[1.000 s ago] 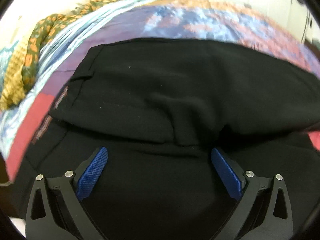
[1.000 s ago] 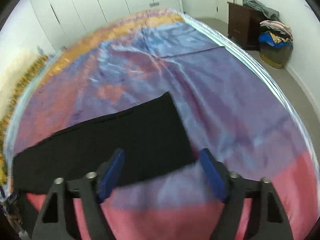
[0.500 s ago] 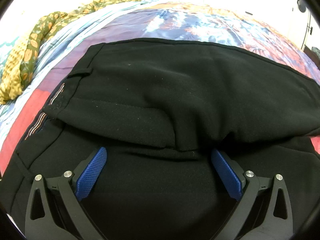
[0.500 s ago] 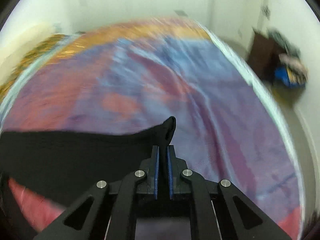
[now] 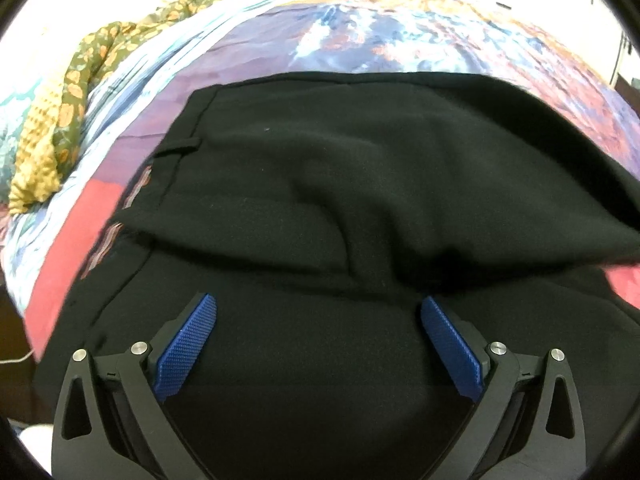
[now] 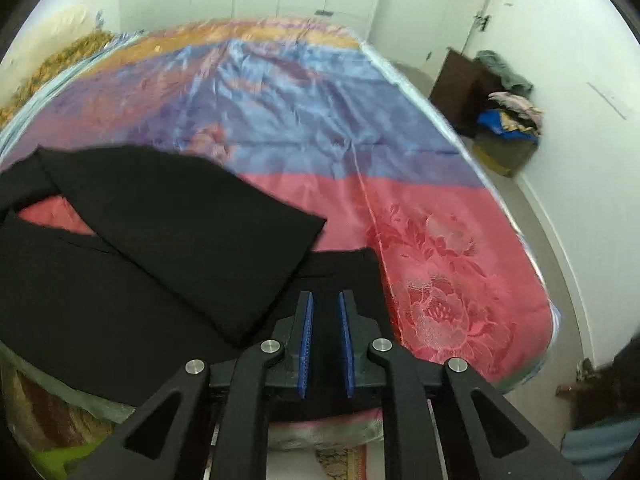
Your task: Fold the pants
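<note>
Left wrist: left hand-held gripper released above pants; right nearly clenched, empty.

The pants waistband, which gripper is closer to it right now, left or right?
Left. The left gripper hovers open over the pants by the waistband. The right gripper is at the leg ends, its blue pads close together.

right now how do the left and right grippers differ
The left gripper has its jaws spread wide; the right gripper has them nearly together, with a narrow gap showing nothing between the pads. The left hangs over the waist end of the black pants; the right sits at the leg ends near the bedspread. Both have blue textured pads.
</note>
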